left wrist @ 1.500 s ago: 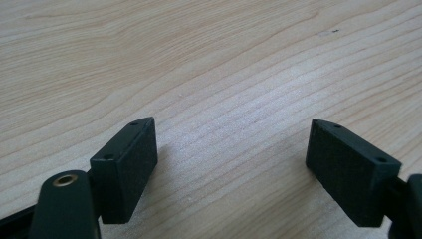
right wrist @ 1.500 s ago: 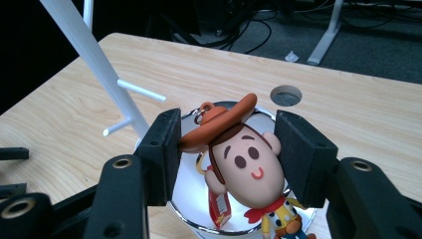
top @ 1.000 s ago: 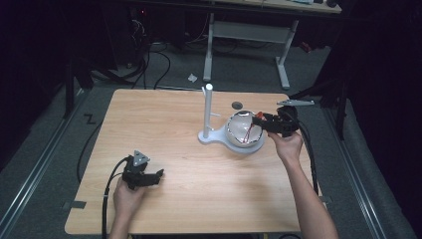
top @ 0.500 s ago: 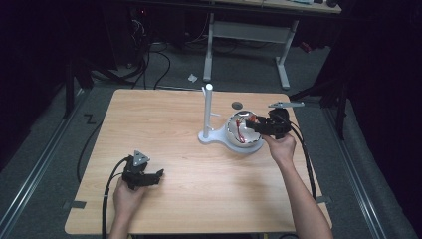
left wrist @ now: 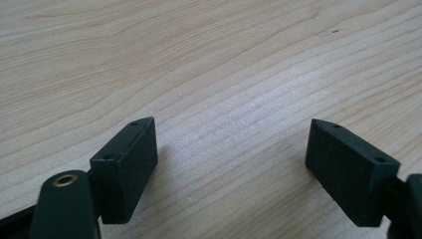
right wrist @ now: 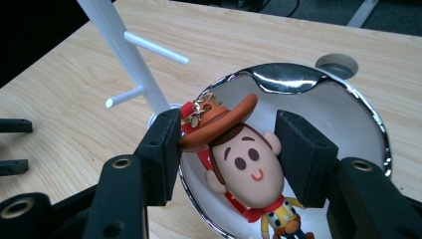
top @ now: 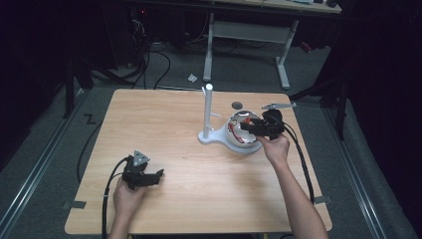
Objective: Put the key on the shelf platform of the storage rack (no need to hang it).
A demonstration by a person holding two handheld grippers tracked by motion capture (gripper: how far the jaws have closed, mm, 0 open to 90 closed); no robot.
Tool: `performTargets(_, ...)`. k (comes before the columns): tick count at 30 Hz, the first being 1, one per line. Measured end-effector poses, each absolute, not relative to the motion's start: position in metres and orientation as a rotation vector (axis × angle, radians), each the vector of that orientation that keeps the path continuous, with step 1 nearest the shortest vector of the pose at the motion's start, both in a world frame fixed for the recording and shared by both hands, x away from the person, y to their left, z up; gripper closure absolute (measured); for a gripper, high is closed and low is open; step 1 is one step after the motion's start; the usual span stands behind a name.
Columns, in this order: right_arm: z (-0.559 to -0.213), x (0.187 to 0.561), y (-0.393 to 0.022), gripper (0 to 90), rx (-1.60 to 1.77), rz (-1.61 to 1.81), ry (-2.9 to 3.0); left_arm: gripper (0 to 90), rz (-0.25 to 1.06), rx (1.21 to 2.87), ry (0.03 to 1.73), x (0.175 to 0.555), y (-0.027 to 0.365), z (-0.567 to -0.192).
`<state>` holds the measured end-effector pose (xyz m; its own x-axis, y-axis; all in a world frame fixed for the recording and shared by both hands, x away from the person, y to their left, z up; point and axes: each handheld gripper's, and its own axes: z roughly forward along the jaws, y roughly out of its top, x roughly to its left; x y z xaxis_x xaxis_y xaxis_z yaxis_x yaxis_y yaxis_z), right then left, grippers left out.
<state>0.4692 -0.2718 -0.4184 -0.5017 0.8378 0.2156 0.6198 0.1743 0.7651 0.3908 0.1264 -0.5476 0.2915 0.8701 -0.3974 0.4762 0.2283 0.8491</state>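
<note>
A cowboy figure keychain [right wrist: 246,167] with a brown hat and a red strap hangs between the jaws of my right gripper [right wrist: 226,149], which is shut on its head and hat brim. It is held just above a shiny metal bowl [right wrist: 348,114]. From above, the right gripper [top: 251,128] sits over the bowl [top: 245,147] at the right of the table. A white peg stand [top: 208,112] rises just left of the bowl. My left gripper [top: 158,175] rests low on the wood at the front left. Its jaws [left wrist: 231,159] stand open with nothing between them.
The wooden table [top: 164,124] has a round cable hole [top: 237,105] behind the bowl. The stand's two side pegs [right wrist: 154,47] stick out close to my right gripper's left jaw. Cables trail from both grippers over the front edge. Dark floor and a desk frame lie beyond.
My right gripper has come slightly left and down with the cowboy figure, closer over the bowl. The left gripper has stayed put.
</note>
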Motion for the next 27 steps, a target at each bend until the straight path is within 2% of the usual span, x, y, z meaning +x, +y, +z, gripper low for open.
performTargets(27, -0.442, 0.485, -0.261, 45.8, 1.445, 1.142, 2.214, 20.9, 0.432, 1.409, 1.347, 0.391, 0.126, -0.548)
